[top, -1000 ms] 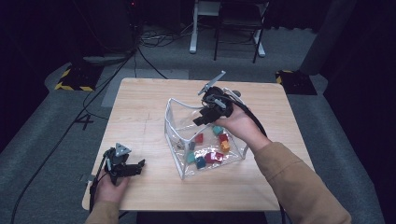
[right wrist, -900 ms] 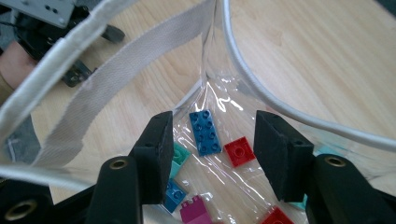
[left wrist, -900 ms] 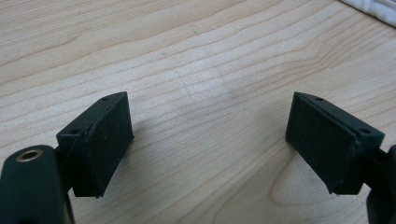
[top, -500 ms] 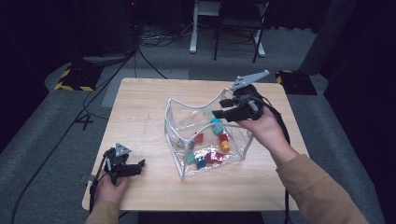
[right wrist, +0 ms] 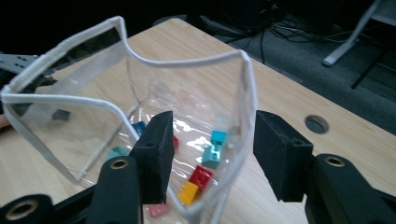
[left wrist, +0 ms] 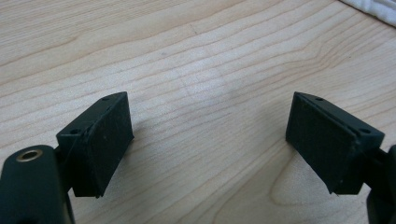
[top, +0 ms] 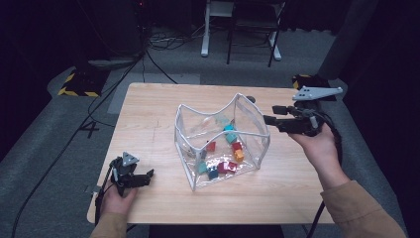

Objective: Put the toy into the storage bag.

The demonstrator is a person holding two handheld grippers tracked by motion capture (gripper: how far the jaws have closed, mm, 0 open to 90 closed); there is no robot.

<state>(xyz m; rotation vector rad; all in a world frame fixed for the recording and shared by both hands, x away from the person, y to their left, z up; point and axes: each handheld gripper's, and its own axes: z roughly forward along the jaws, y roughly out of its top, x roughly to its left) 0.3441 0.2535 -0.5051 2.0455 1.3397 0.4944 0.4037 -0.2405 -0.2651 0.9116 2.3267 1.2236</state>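
A clear plastic bag with white edging stands open in the middle of the wooden table. Several coloured bricks lie inside it, among them a teal brick, a red one and a yellow one. My right gripper is held open just right of the bag's upper right corner. In the right gripper view the bag's corner edge runs between the jaws of the right gripper; I cannot tell whether it touches them. My left gripper rests open near the front left edge, and in its own view the left gripper holds nothing over bare wood.
A round cable hole sits in the table behind the bag, also seen as a hole in the right gripper view. Cables and stand legs are on the floor beyond the far edge.
My right gripper has moved from above the bag's opening out to the right and now sits beside its right corner. The left gripper has stayed put.
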